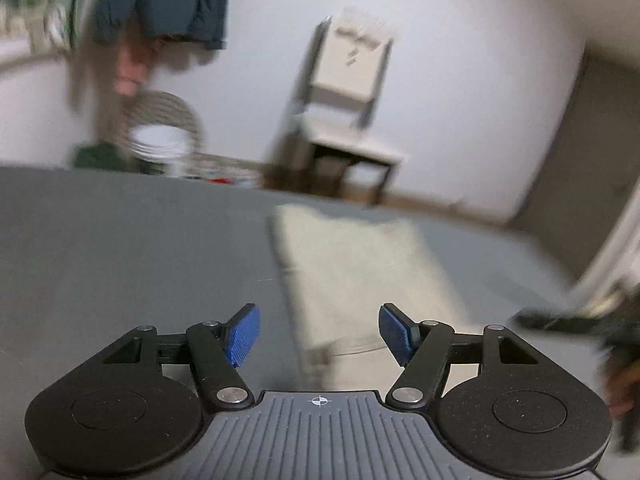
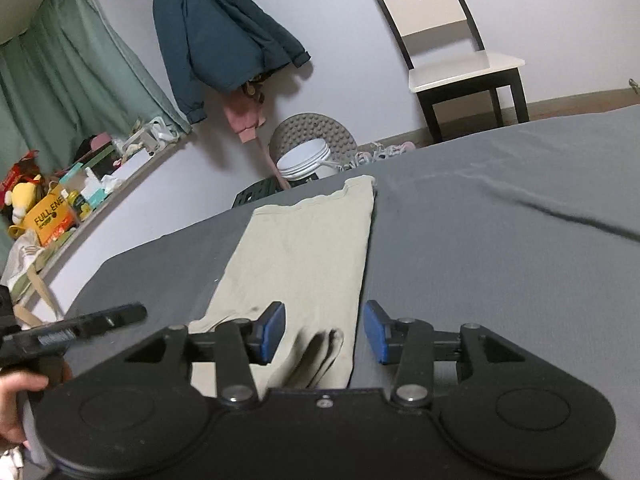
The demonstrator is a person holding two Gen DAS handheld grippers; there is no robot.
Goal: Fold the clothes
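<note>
The right gripper (image 2: 324, 330) hangs closest, its blue-padded fingers (image 2: 272, 332) spread wide and empty over the near end of a thin beige knit garment (image 2: 304, 248). That garment lies flat as a long narrow strip on the grey surface (image 2: 500, 260), already doubled lengthwise by the look of its layered near edge, its ribbed hem toward the far side. It reads as light, soft and limp: it will sag and slide on itself, so a pinch through all layers at a corner seems safest. The left gripper (image 1: 319, 334) also stands wide apart, holding nothing, just short of the cloth. Beyond stand a cream chair with dark legs (image 2: 460, 60) and a hanging teal jacket (image 2: 216, 32).
</note>
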